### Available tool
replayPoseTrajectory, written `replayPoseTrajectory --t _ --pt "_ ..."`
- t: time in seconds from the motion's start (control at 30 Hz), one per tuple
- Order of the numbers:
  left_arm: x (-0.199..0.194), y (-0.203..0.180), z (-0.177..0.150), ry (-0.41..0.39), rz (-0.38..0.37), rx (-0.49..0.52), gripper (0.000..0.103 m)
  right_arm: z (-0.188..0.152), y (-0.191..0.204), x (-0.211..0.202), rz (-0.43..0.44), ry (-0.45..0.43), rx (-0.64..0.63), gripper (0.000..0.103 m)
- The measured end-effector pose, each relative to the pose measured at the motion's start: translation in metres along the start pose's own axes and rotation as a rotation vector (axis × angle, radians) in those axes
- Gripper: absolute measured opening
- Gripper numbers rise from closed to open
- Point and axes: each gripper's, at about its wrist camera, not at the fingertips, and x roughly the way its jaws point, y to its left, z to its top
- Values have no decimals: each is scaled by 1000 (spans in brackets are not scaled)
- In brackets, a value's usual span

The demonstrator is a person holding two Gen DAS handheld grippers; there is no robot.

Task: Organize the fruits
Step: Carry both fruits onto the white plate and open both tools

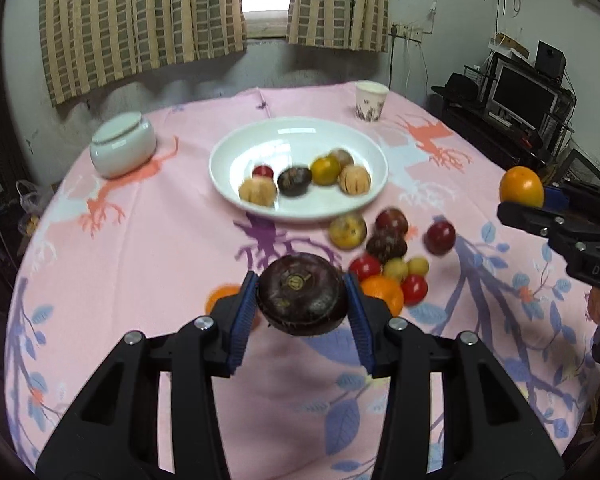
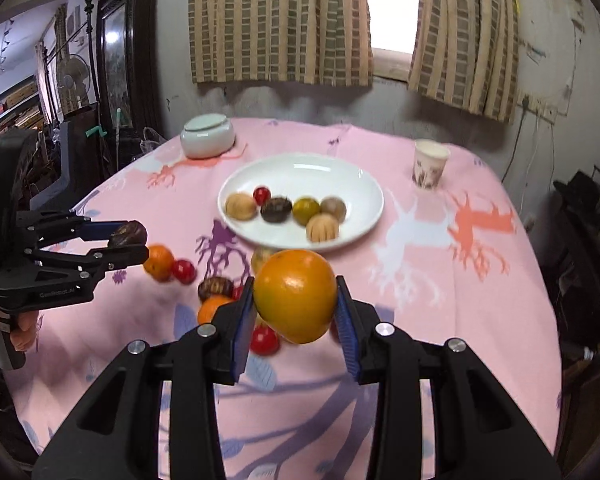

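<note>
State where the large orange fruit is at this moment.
In the right wrist view, the large orange fruit sits clamped in the right claw, lifted above the loose fruit pile, nearer than the white plate.

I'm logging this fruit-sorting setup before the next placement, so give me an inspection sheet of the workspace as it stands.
Surface: round table under a pink patterned tablecloth.
Job's things: white plate holding six fruits; loose fruit pile on the cloth beside the plate.
Clutter: white lidded jar; paper cup.
Grippers: left gripper shut on a dark purple mangosteen, lifted off the cloth; right gripper shut on an orange, also lifted.
Cables: wires hanging on the wall behind the table; none on the cloth.
Surroundings: striped curtains over a bright window; monitor on a rack; standing fan.
</note>
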Motion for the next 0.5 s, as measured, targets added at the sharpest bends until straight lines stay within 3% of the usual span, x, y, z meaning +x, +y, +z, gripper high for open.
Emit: replayPoseTrajectory --t 0.2,0.27,0.4,0.5 --pt "21 8 61 -39 -5 -27 44 38 4 52 20 7 -34 38" --pt "43 11 78 -24 -3 -34 44 46 8 79 17 43 -51 38" --pt "98 20 100 13 98 -52 44 55 11 127 -1 114 -68 38" --pt "127 29 107 59 95 -85 44 57 11 152 5 156 -62 38"
